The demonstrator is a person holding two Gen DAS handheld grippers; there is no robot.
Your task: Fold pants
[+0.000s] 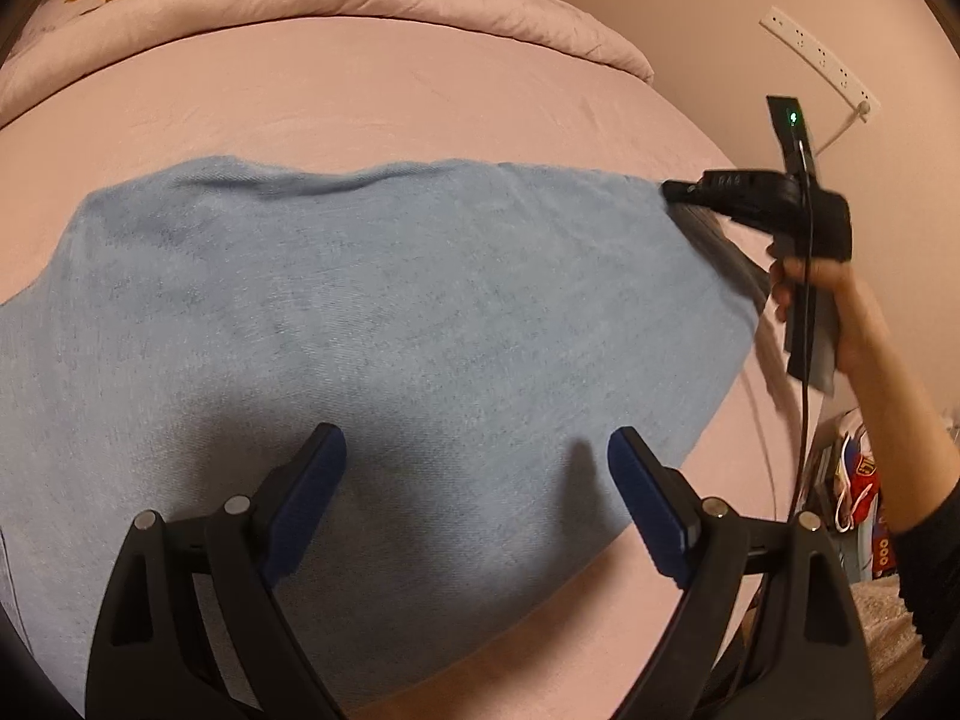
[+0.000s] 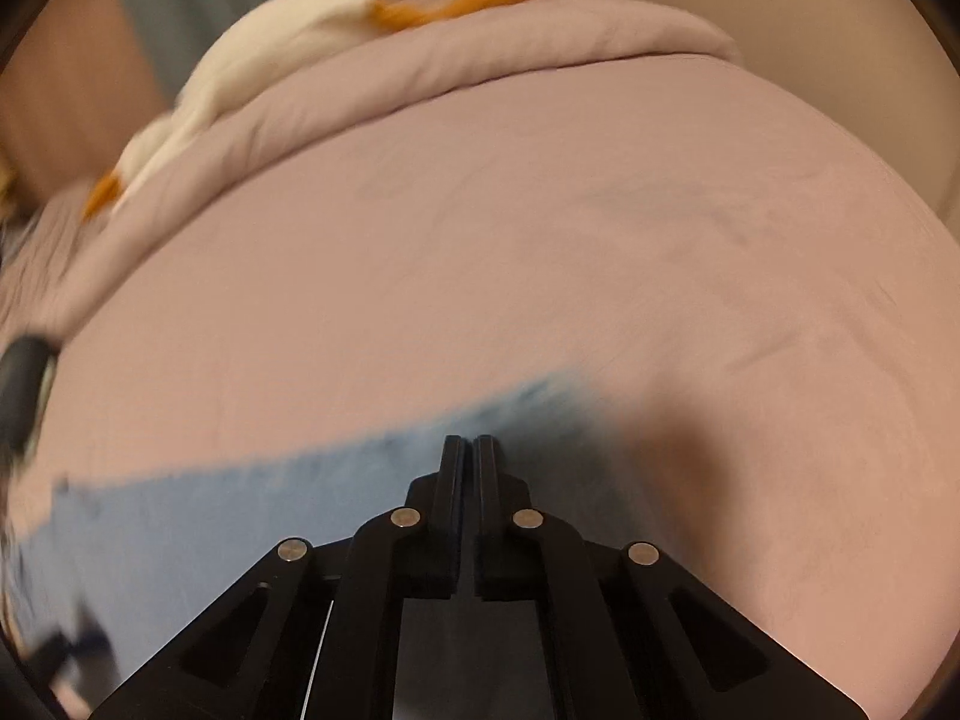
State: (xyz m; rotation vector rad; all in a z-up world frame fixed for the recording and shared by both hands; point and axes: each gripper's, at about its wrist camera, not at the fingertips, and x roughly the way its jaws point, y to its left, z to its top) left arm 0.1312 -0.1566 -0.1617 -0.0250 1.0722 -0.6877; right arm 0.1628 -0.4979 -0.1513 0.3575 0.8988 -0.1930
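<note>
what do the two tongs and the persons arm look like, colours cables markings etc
The left tongs are black plastic with dark blue pads and round silver pins at the joints. The right tongs have the same black frame and silver pins; seen from the left wrist camera, their body carries a small green light and a thin black cable running down past the hand. The arm wears a black sleeve.

Closed right tool (image 2: 468, 441) over blue pants (image 2: 252, 504), pink bed (image 2: 540, 252)
</note>
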